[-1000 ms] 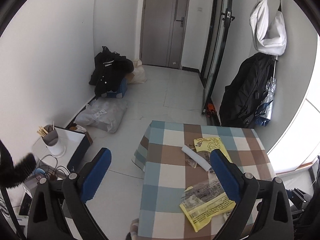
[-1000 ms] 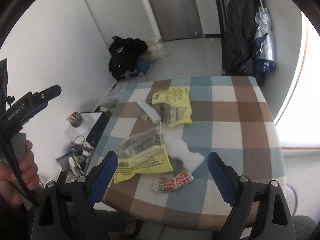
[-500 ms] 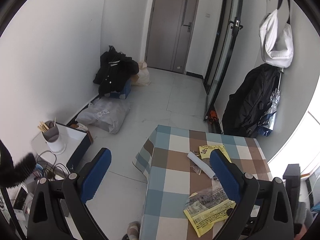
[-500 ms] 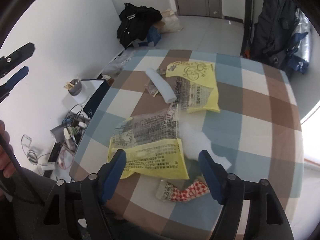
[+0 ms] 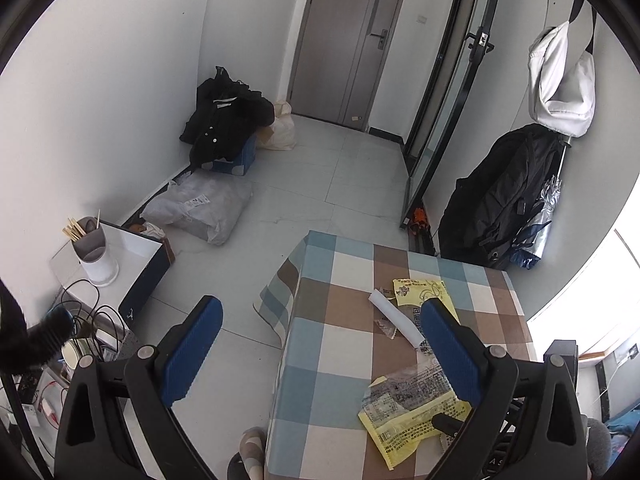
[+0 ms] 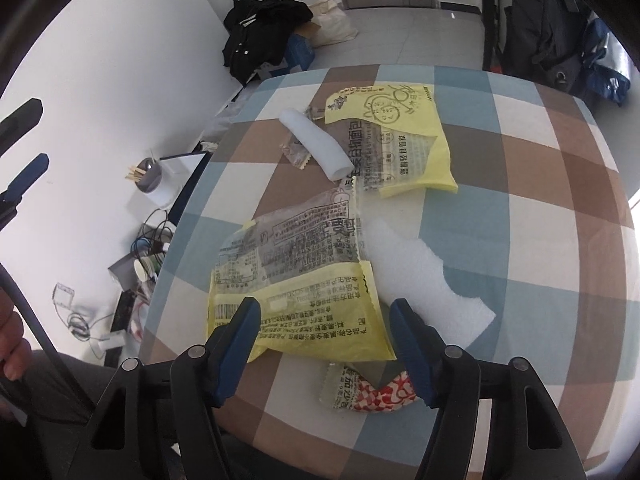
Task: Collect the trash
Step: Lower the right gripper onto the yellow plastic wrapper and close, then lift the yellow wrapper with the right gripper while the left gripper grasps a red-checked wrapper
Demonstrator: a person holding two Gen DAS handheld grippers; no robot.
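The right tool (image 6: 324, 312) hangs low over the near part of the checked tabletop (image 6: 560, 184), its blue-padded jaws closing with the near yellow wrapper (image 6: 304, 276) between them, though the pads do not yet press on it. Just right of that wrapper lies a torn white foam sheet (image 6: 420, 272), and at the near edge, partly under the wrapper, sits a red-and-white patterned packet (image 6: 372, 394). Farther off lie a second yellow wrapper (image 6: 400, 136) and, touching its left side, a white roll (image 6: 316, 144) with a small clear scrap beside it. The left tool (image 5: 320, 320) is held left of the tabletop, over the floor, its jaws spread wide with nothing between them. A person's hand (image 6: 12, 340) shows at the left edge of the right wrist view.
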